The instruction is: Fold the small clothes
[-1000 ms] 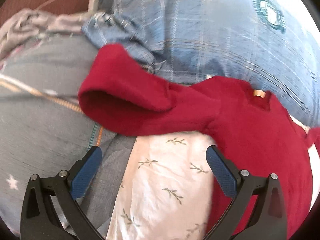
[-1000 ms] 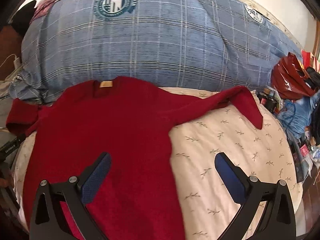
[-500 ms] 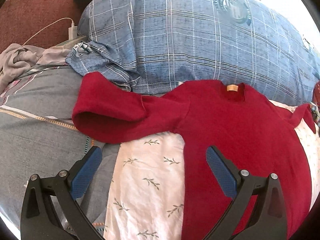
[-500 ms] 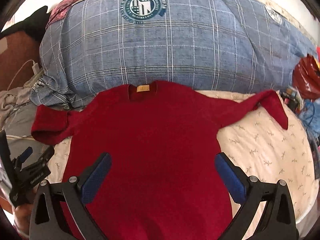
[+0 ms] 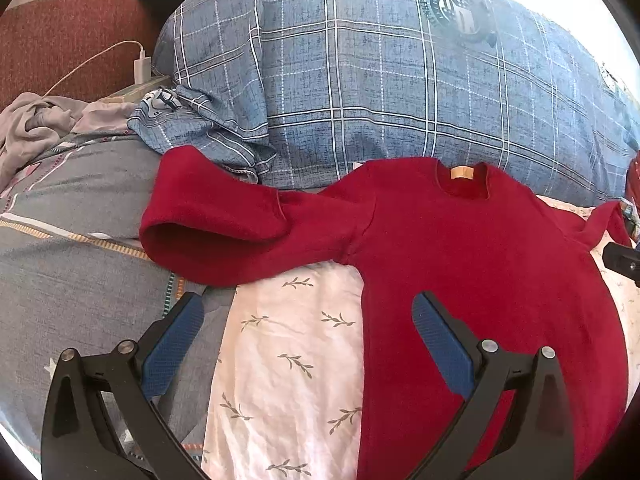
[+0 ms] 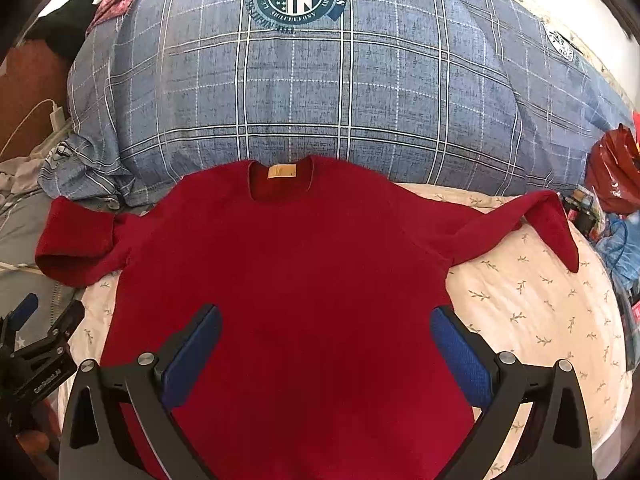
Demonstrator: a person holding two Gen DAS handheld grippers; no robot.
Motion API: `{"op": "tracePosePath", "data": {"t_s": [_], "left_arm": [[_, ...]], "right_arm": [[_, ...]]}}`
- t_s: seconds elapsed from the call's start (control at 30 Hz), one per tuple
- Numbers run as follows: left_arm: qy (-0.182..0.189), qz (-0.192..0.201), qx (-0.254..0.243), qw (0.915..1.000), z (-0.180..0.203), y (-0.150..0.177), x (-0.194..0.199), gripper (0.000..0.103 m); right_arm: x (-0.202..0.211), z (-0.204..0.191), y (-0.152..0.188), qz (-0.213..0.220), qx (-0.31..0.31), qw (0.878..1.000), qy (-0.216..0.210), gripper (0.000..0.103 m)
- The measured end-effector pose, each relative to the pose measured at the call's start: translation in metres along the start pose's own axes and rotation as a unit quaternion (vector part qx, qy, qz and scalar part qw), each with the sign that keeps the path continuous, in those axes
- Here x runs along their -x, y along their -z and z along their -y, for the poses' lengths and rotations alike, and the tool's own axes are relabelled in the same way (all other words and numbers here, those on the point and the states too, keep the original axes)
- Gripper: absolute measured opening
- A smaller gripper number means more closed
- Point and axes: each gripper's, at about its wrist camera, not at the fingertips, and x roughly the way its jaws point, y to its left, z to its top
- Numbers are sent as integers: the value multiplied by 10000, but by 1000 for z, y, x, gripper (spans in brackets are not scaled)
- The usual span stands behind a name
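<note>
A red long-sleeved sweater lies flat and face up on a white leaf-print sheet, collar at the far side, both sleeves spread out. It also shows in the left wrist view, where its left sleeve has the cuff folded back. My left gripper is open and empty, above the sheet below that sleeve. It also shows in the right wrist view. My right gripper is open and empty, above the sweater's lower body.
A big blue plaid duvet is heaped behind the sweater. A grey blanket lies left of the sheet, with crumpled grey cloth and a white charger behind it. A red bag and clutter sit off the right edge.
Both grippers have pulled back and up from the sweater. The right gripper's view shifted left and is now centred on the sweater. Both jaws stayed open.
</note>
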Motion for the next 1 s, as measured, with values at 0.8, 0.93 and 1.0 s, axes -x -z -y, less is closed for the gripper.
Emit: {"op": "tracePosePath", "data": {"t_s": [0.8, 0.93, 1.0], "left_arm": [[-224, -64, 113, 9997, -9, -5, -21, 103], [-279, -102, 183, 9994, -14, -6, -25, 103], [-313, -128, 218, 9992, -16, -7, -27, 103]], "right_arm": [[-50, -37, -5, -214, 453, 9985, -238, 103], [-54, -45, -5, -217, 555, 9978, -298, 102], [-57, -50, -5, -233, 614, 9972, -362, 102]]}}
